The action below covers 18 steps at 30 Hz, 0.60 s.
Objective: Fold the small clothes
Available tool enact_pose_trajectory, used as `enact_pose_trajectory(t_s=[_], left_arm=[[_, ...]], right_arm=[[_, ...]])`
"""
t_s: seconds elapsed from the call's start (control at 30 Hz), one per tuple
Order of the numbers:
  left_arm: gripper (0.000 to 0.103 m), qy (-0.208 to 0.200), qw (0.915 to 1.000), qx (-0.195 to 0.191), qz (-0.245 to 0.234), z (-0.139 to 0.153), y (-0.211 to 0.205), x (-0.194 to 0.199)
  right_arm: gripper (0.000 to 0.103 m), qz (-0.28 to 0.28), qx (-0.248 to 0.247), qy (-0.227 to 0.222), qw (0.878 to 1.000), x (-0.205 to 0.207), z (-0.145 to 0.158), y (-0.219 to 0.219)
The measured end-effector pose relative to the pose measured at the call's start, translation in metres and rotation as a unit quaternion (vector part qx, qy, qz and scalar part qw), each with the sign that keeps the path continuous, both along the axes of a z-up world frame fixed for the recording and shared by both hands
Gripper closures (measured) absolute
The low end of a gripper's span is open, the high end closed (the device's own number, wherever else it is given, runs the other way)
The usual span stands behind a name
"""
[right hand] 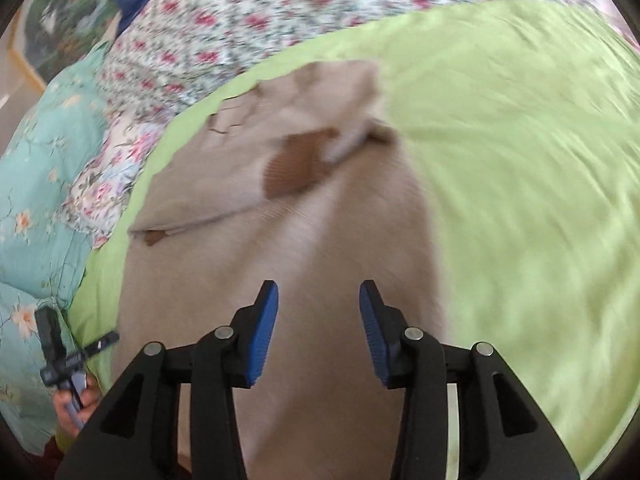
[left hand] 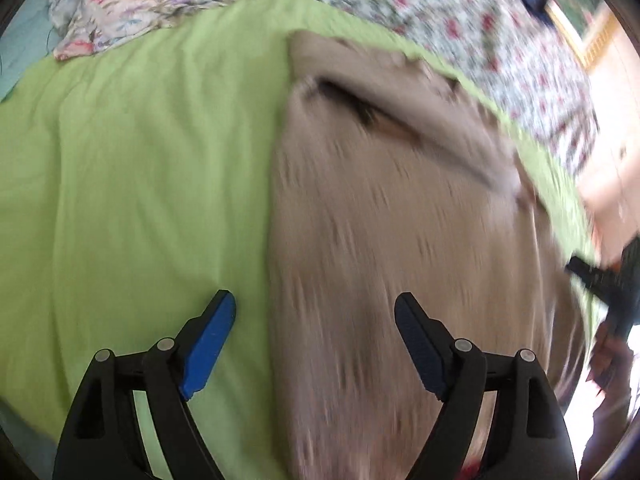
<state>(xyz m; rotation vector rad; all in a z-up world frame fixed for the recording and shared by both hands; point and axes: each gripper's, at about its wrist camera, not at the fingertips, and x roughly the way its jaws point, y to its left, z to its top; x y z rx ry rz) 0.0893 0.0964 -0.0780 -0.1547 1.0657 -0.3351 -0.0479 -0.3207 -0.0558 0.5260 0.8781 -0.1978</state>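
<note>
Two grippers, left gripper and right gripper, fingers spread, empty; beige garment long axis runs away, on green sheet

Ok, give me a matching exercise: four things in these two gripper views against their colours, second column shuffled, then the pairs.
Things:
1. garment
2. sheet under the garment
3. finger pads of the right gripper
4. quilt at the left edge of the right wrist view

Colours:
A. blue
B. turquoise with flowers
C. beige
D. light green

Pairs: 1-C, 2-D, 3-A, 4-B
</note>
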Motion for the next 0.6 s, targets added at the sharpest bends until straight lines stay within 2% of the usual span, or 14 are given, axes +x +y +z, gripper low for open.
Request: enact_pose_trajectory(t_s=[0.07,0.17,0.27,0.43,0.6], left_arm=[[0.019,0.002,0.9994,0.004,-0.034,0.000,-0.004,-0.025],[0.016,0.011,0.9963,-0.019,-0.083,-0.007,-0.001,-0.060],[0.015,0.007,0.9925,-0.017,-0.121,-0.012,-0.001,-0.088],[0.015,0.036,0.9814,-0.091,-0.165,-0.023,0.003,-0.107],[0.016,0.044,0.9753,-0.145,-0.161,-0.024,0.015,-0.105]], right_arm=[[0.058,-0.008,-0.001,0.004,1.000,-0.022,0.001,-0.004],[0.055,-0.002,0.009,0.012,1.000,-0.051,0.000,-0.007],[0.051,0.009,0.004,0.031,0.999,-0.077,-0.004,-0.004],[0.049,0.074,0.040,0.044,0.995,-0.105,-0.010,0.003],[0.047,0.136,0.074,0.044,0.987,-0.119,-0.015,0.016]])
